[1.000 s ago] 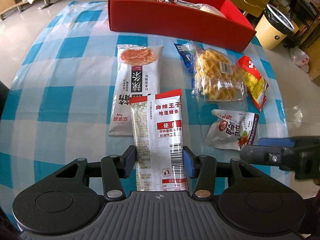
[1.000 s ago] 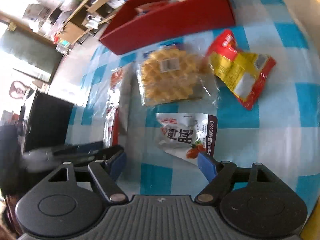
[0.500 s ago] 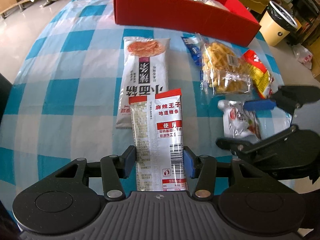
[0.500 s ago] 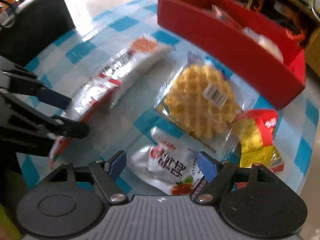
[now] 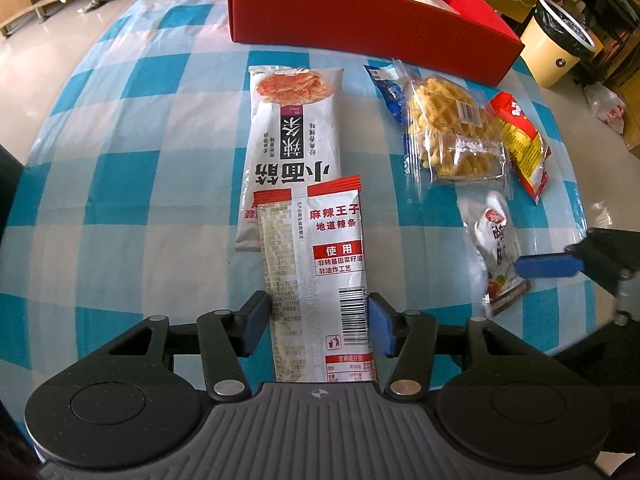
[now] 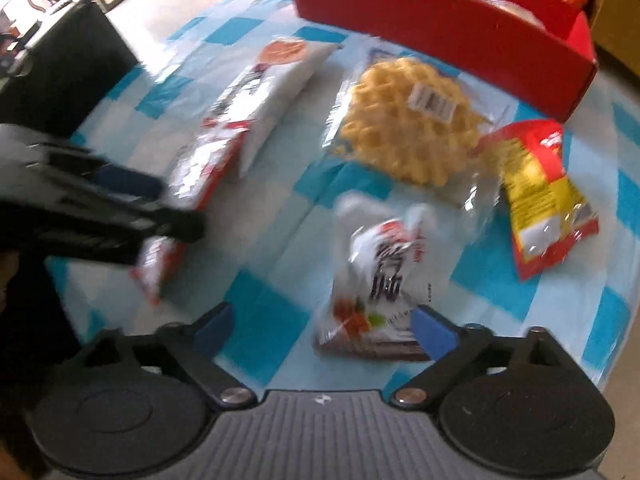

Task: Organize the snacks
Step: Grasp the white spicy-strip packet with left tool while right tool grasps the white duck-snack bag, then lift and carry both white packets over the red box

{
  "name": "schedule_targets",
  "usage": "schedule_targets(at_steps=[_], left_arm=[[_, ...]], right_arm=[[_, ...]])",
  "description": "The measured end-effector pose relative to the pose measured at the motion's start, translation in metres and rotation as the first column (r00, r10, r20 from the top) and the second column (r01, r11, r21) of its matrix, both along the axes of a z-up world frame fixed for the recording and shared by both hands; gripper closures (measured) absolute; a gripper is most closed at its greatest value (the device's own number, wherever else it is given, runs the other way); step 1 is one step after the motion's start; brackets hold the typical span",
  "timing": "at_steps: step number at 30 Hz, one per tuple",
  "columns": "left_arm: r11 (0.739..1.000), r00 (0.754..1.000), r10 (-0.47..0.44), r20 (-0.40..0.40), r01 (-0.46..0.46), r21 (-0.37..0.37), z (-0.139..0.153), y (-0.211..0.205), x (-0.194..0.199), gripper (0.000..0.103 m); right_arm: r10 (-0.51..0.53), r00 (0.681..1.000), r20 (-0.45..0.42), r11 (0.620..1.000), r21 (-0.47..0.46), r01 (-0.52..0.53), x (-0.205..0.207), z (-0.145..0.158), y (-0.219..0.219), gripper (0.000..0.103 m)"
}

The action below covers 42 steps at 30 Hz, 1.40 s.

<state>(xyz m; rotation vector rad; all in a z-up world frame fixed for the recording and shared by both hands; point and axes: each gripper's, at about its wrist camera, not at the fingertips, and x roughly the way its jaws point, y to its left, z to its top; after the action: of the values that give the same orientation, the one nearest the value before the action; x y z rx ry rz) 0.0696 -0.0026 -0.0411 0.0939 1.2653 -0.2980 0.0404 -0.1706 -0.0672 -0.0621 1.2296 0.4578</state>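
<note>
Nearest in the left wrist view, the left claw (image 5: 320,320) is closed on the red-and-white spicy strip packet (image 5: 316,276), a blue pad pressed against each long edge, the packet running straight away from the camera above the tabletop (image 5: 120,184) with its blue-and-white checked cloth. The packet's far end overlaps the near end of the long white noodle snack bag (image 5: 294,128), which lies flat on the cloth and points toward the far side.

In the right wrist view the right claw (image 6: 324,330) stands wide open and holds nothing. The small white pouch (image 6: 380,280) sits between its pads, close against the right-hand pad and well apart from the left-hand one; blur hides whether the pad touches it. In the left wrist view the same pouch (image 5: 494,248) lies to the right of the held packet, with one blue pad of the right claw at its near right edge.

Beyond the pouch lies the clear waffle bag (image 6: 408,116), and just right of it the red-and-yellow snack packet (image 6: 540,196), its edge close against the waffle bag. Farthest, at the tabletop's far edge, stands the red box (image 5: 360,20) with several packets inside.
</note>
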Motion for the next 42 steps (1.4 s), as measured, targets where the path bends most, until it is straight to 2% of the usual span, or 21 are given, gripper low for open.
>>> schedule_targets(at_steps=[4,8,9,11,14,18,23,25,26,27,29,34,42], left_arm=[[1.0,1.0,-0.009,-0.001,0.009,0.03,-0.006,-0.004,0.0,0.039],[0.997,0.999,-0.036,0.026,0.034,0.069,-0.007,-0.011,-0.004,0.037],[0.996,0.999,-0.042,0.033,0.04,0.074,-0.008,-0.013,-0.005,0.036],[0.995,0.998,-0.053,0.04,0.049,0.089,-0.009,-0.015,-0.006,0.033],[0.989,0.995,-0.074,0.062,0.065,0.129,-0.011,-0.022,-0.01,0.032],[0.989,0.996,-0.064,0.063,0.055,0.139,-0.013,-0.018,-0.009,0.022],[0.991,0.997,-0.053,0.06,0.045,0.127,-0.012,-0.015,-0.01,0.024],[0.992,0.998,-0.039,0.054,0.032,0.118,-0.011,-0.014,-0.008,0.03],[0.993,0.998,-0.034,0.054,0.027,0.116,-0.01,-0.013,-0.008,0.034],[0.993,0.998,-0.024,0.057,0.017,0.12,-0.008,-0.012,-0.008,0.04],[0.994,0.999,-0.006,0.047,0.001,0.105,-0.007,-0.009,-0.005,0.042],[0.997,0.999,0.012,0.039,-0.015,0.073,-0.002,-0.007,-0.003,0.045],[1.0,0.992,0.016,0.129,-0.019,0.024,0.03,-0.011,-0.002,0.046]], right_arm=[[-0.032,0.997,0.069,0.998,-0.052,0.036,0.004,0.012,-0.002,0.016],[-0.17,0.985,0.016,0.984,-0.057,0.171,0.022,-0.005,-0.01,0.019],[-0.178,0.983,0.035,0.982,-0.064,0.18,0.022,-0.004,-0.006,0.026],[-0.176,0.982,0.076,0.98,-0.08,0.181,0.023,-0.003,0.0,0.03],[-0.198,0.972,0.127,0.97,-0.115,0.213,0.021,-0.006,0.003,0.029],[-0.238,0.962,0.134,0.962,-0.103,0.253,0.017,-0.008,-0.001,0.022],[-0.242,0.958,0.152,0.961,-0.097,0.259,0.014,-0.007,-0.002,0.02],[-0.233,0.962,0.145,0.964,-0.095,0.248,0.012,-0.005,-0.004,0.023],[-0.232,0.961,0.149,0.964,-0.095,0.247,0.01,-0.004,-0.005,0.03],[-0.226,0.962,0.155,0.966,-0.093,0.242,0.007,-0.002,-0.006,0.042],[-0.21,0.962,0.173,0.967,-0.107,0.23,0.006,0.0,-0.004,0.052],[-0.19,0.964,0.187,0.971,-0.11,0.213,-0.001,0.004,-0.004,0.053],[-0.293,0.93,0.221,0.954,0.007,0.299,0.001,0.031,-0.024,0.053]])
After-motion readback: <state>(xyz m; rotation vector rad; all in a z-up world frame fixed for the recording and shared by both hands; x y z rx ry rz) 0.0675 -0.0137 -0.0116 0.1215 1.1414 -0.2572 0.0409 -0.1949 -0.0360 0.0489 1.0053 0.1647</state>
